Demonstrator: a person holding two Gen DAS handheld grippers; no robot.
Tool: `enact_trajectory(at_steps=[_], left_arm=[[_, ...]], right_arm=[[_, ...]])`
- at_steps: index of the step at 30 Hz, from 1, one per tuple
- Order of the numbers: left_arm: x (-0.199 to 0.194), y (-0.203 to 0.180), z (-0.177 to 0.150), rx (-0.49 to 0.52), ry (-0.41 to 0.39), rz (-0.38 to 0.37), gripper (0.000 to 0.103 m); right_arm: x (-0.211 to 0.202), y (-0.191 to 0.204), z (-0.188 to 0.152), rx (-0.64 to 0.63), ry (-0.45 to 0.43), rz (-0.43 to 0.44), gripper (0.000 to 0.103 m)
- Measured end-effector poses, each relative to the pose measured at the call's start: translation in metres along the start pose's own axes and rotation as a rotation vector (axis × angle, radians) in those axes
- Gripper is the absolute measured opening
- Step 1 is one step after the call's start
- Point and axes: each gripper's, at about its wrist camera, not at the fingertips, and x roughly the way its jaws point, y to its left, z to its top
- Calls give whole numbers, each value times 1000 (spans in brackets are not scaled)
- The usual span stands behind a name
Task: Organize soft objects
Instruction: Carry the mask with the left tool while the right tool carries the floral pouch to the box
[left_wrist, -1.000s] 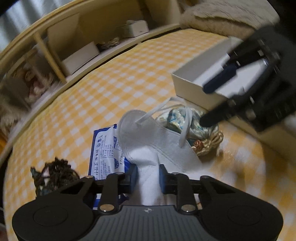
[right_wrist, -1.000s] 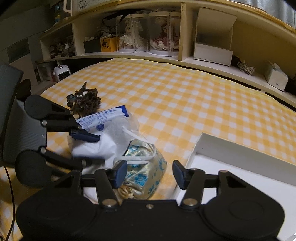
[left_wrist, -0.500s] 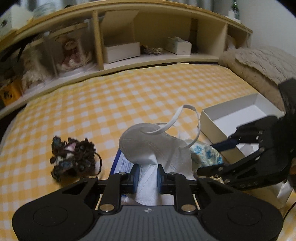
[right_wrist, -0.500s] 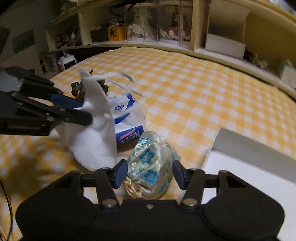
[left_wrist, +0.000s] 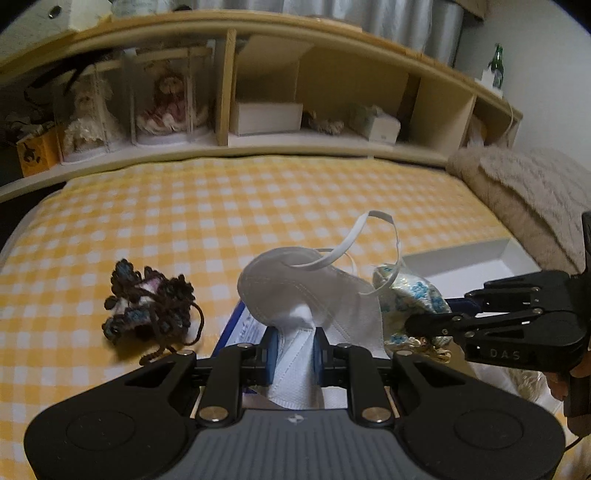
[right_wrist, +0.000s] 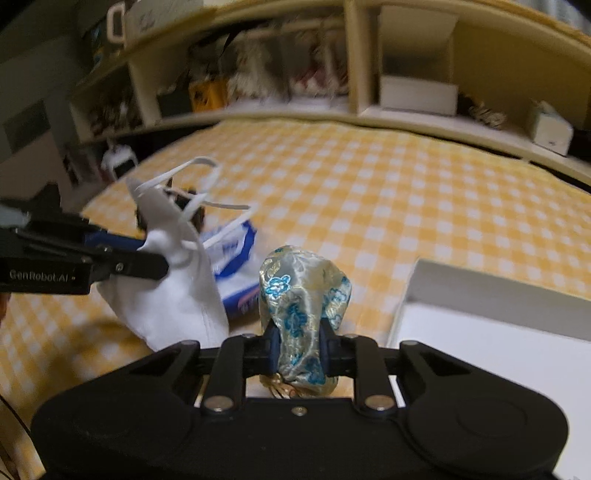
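Nearest change: the right gripper (right_wrist: 300, 350) has just been closing, and its fingers (right_wrist: 272, 349) now pinch the brocade drawstring pouch (right_wrist: 301, 295), where half a second ago they stood apart on either side of it. The pouch is squeezed narrow at the pads and bulges above them; its long axis runs roughly upright, rounded end up, gold cord end hanging below the fingers. The left gripper (left_wrist: 293, 350) is closed tight on the lower fold of the white face mask (left_wrist: 314, 295), and has carried it up off the bed since a second ago, rolling so the shelves now sit level in its view. The mask stands on end, long axis near vertical, ear loops arching from the top. Judgement: both soft items are secured, so transfer to the white box (right_wrist: 498, 295), just right of the pouch, is likely next. Left on the yellow checked bedspread (left_wrist: 258, 206): the blue tissue pack (right_wrist: 236, 266) beneath the mask, and the dark yarn bundle (left_wrist: 147, 306) farther left.
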Motion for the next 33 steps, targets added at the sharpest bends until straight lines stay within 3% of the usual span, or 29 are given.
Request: enact_trajectory(at_steps=[18,33], left_arm=[[-54,-36,15,-54,-188,-107,21],[-35,-104,37,-47,-175,-232,21]], right_arm=[[-105,-33,5,171,-186,-40,22],[-164,-95,-17,326,-295,-199,22]])
